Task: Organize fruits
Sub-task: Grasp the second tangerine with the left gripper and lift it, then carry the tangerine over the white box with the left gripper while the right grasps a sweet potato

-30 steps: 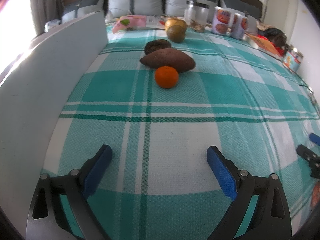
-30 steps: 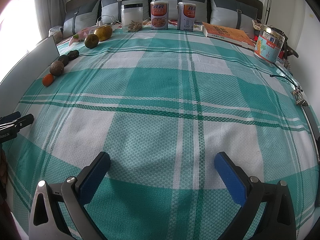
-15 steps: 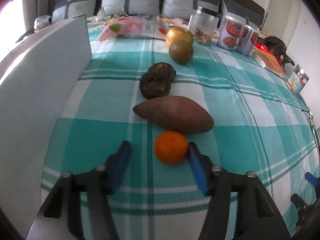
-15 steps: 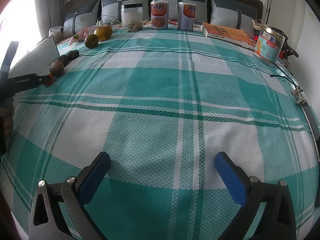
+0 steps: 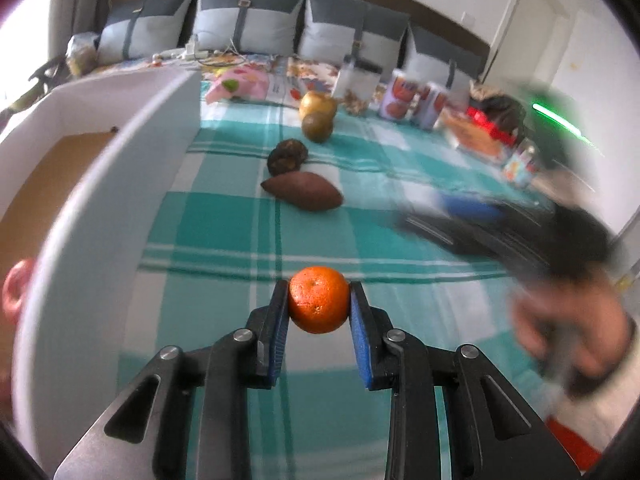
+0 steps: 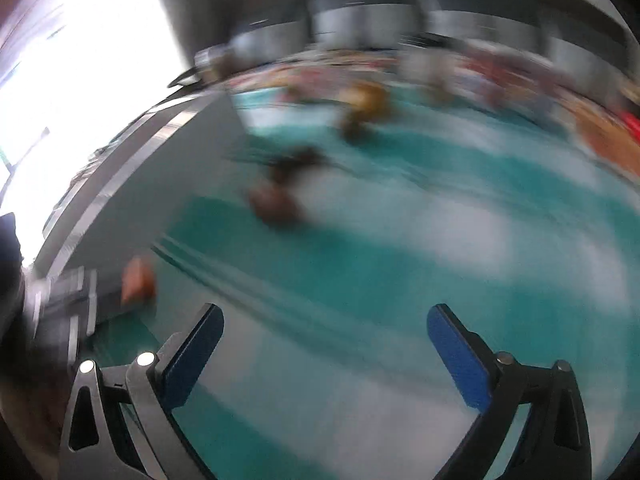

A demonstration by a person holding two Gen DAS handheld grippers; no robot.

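Left claw [image 5: 319, 308] grips the orange [image 5: 319, 305] between its two blue pads, one pad pressed to each side of the fruit, which sits above the teal plaid bedspread [image 5: 224, 228] close to the bed's left edge. Just to the left stands a white box wall [image 5: 100, 216], with a brown floor visible inside and a reddish fruit [image 5: 16, 290] partly showing at the box's near end. Farther up the bed, in a loose line toward the headboard pillows [image 5: 256, 24], lie a sweet potato [image 5: 304, 191], two dark wrinkled fruits [image 5: 287, 157] touching each other, and a greenish round fruit [image 5: 317, 127] just in front of a yellow one [image 5: 319, 105]. Jars and cans [image 5: 412, 100] stand near the far edge.

Right claw [image 6: 325, 334] is spread wide with nothing between its pads, held over the bedspread; its view is heavily blurred. In the left wrist view it appears as a dark blurred shape at the bed's right side.
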